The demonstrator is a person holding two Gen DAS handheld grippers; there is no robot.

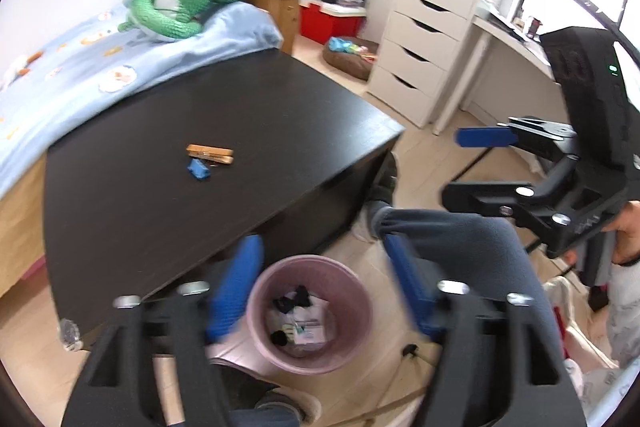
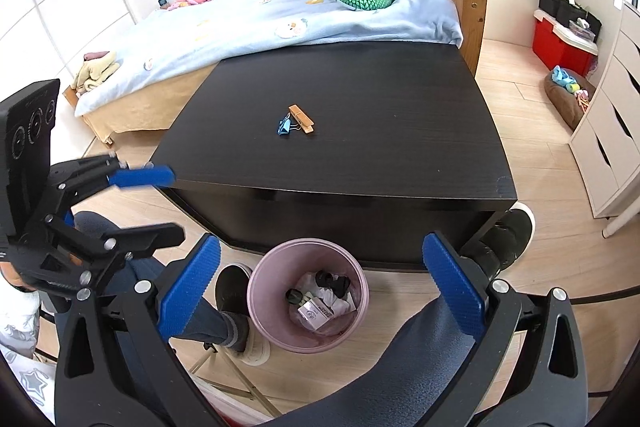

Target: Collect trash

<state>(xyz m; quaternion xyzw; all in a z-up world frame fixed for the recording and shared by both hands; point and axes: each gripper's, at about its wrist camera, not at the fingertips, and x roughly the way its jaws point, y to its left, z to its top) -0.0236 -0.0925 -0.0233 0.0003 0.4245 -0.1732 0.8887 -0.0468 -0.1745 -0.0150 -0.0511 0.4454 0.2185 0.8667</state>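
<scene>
Bin [image 2: 256, 291] sits below both empty, spread claws [image 2: 320, 279].

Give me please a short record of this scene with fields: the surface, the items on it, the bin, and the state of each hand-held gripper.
surface: black table, beside a bed
items on table: blue binder clip and wooden clothespin, close together near the middle
bin: pink trash bin on the floor in front of the table, already holding small boxes, paper and dark pieces
left hand-held gripper: open, empty, above the bin
right hand-held gripper: open, empty, above the bin
</scene>
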